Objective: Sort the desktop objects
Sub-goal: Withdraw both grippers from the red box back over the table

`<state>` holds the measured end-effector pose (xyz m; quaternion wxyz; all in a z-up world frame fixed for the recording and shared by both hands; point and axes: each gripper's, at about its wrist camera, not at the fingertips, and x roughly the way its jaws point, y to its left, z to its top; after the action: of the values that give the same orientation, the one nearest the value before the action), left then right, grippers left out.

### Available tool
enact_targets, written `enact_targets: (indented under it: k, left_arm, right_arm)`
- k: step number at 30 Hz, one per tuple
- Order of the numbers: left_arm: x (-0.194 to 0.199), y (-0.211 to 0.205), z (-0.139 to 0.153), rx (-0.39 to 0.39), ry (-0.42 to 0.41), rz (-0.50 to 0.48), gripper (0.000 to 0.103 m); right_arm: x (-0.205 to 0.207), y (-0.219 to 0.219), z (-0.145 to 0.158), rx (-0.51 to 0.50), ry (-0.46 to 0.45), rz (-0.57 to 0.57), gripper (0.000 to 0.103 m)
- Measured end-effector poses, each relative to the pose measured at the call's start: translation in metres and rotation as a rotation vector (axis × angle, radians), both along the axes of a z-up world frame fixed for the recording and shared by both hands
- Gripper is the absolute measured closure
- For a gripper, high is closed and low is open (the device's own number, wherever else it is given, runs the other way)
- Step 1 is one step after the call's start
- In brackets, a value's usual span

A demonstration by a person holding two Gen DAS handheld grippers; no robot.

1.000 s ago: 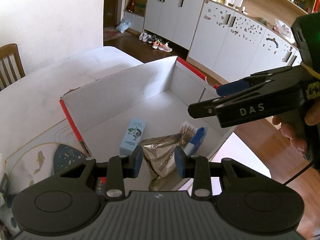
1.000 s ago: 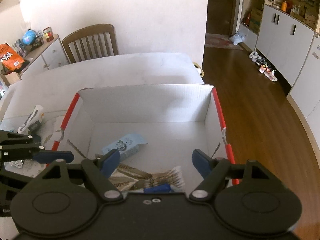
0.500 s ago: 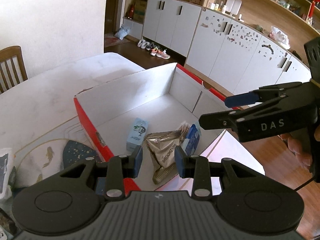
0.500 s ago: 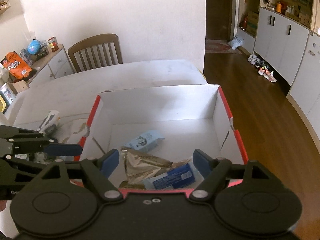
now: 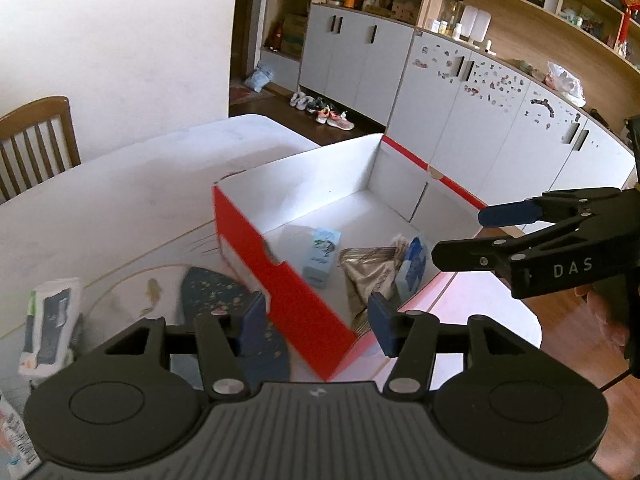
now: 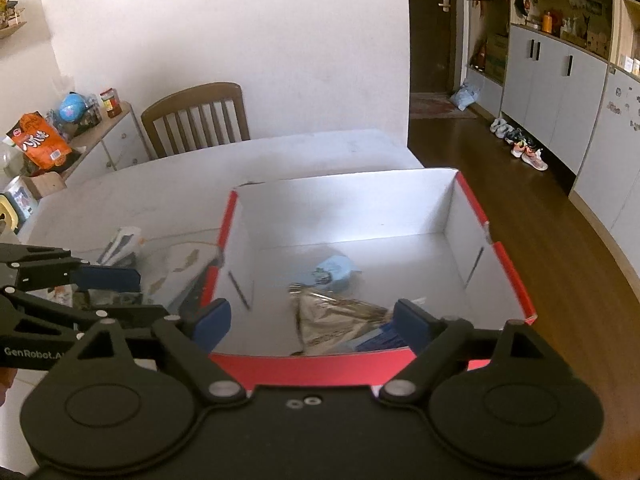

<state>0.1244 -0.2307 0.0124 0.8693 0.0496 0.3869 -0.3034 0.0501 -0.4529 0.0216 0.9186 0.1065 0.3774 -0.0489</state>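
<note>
Sorting partly done, both grippers empty.
Box [image 6: 514, 280] on the table [image 5: 120, 200] holds a blue carton [image 5: 322, 258], foil bag [image 5: 368, 276] and blue pack [image 5: 414, 264]; tissue pack [image 5: 48, 322] waits outside. Left gripper [image 5: 316, 322] and right gripper [image 6: 310, 322] are spread, holding nothing.

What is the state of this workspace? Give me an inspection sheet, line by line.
Surface: white table, printed mat at its left.
Job's things: red-and-white cardboard box holds a light blue packet, crinkled silver foil pouch and blue-white packet.
Clutter: white tissue pack lies outside the box.
Grippers: left gripper and right gripper open, empty.
Cables: thin black cable.
Surroundings: wooden chair, grey cabinets, shoes on floor.
</note>
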Motion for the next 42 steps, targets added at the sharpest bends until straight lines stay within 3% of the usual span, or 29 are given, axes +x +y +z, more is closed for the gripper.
enact_targets:
  k: [9, 17, 27, 33, 42]
  left_arm:
    - [-0.013, 0.047, 0.002, 0.005, -0.026, 0.040, 0.026]
    - [-0.021, 0.100, 0.001, -0.002, -0.038, 0.134, 0.001]
    - [-0.026, 0.172, -0.007, 0.031, -0.059, 0.258, 0.000]
    - [-0.026, 0.215, -0.023, 0.056, -0.027, 0.350, 0.000]
    - [-0.022, 0.245, -0.042, 0.093, -0.013, 0.423, 0.000]
  right_arm:
    - [-0.002, 0.045, 0.010, -0.007, -0.064, 0.025, 0.002]
    - [0.002, 0.088, 0.013, 0.001, -0.106, 0.048, 0.000]
    - [0.025, 0.146, -0.002, -0.034, -0.089, 0.125, 0.000]
    - [0.036, 0.176, -0.015, -0.064, -0.088, 0.172, 0.000]
    - [0.054, 0.197, -0.031, -0.072, -0.063, 0.197, 0.000]
